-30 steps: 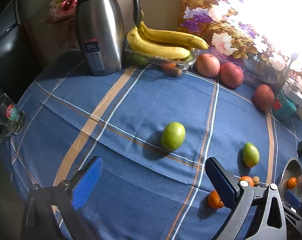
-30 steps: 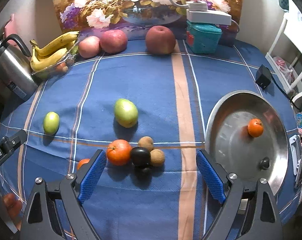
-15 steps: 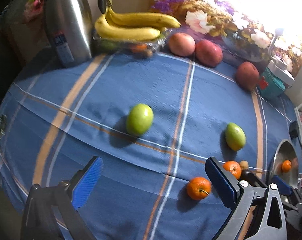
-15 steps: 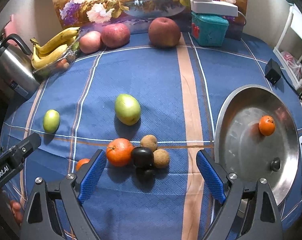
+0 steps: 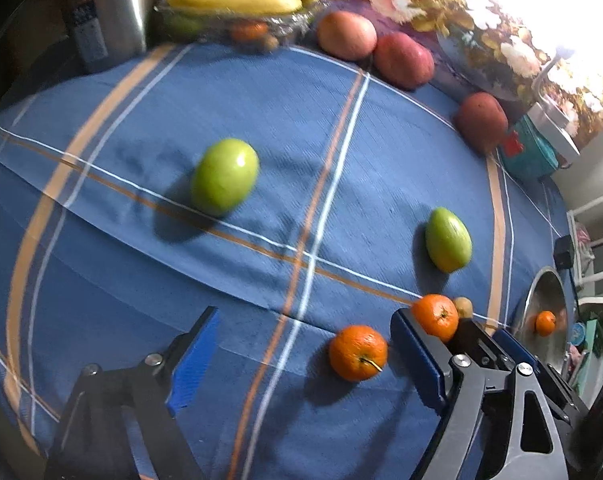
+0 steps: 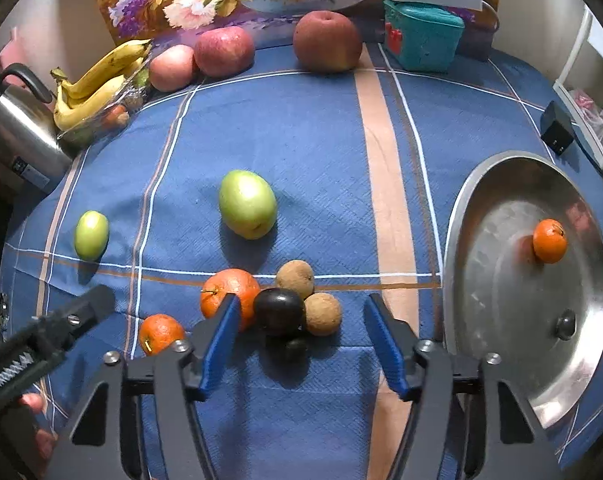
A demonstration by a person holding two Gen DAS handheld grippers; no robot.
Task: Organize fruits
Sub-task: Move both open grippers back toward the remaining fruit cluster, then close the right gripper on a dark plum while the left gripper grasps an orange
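We are holding the right gripper with its jaws spread wide just over the small cluster at the near edge of the bench. A dark plum is sitting dead ahead at twelve o'clock between the blue pads, with a brown longan touching it at three o'clock, a second longan at one o'clock behind it, and a large tangerine pressing in at nine o'clock, partly hidden by the left pad. A smaller dark fruit is lying just below the plum.

The steel pan is lying off at three o'clock from this gripper, already carrying one tangerine, so we are judging it the collecting place and the right hand the nearer one to it.

We are keeping the left gripper spread open too, empty, with a small tangerine sitting between its pads toward two o'clock. That fruit is round, so no axis matters; the crowded cluster is what we are needing to separate cleanly.
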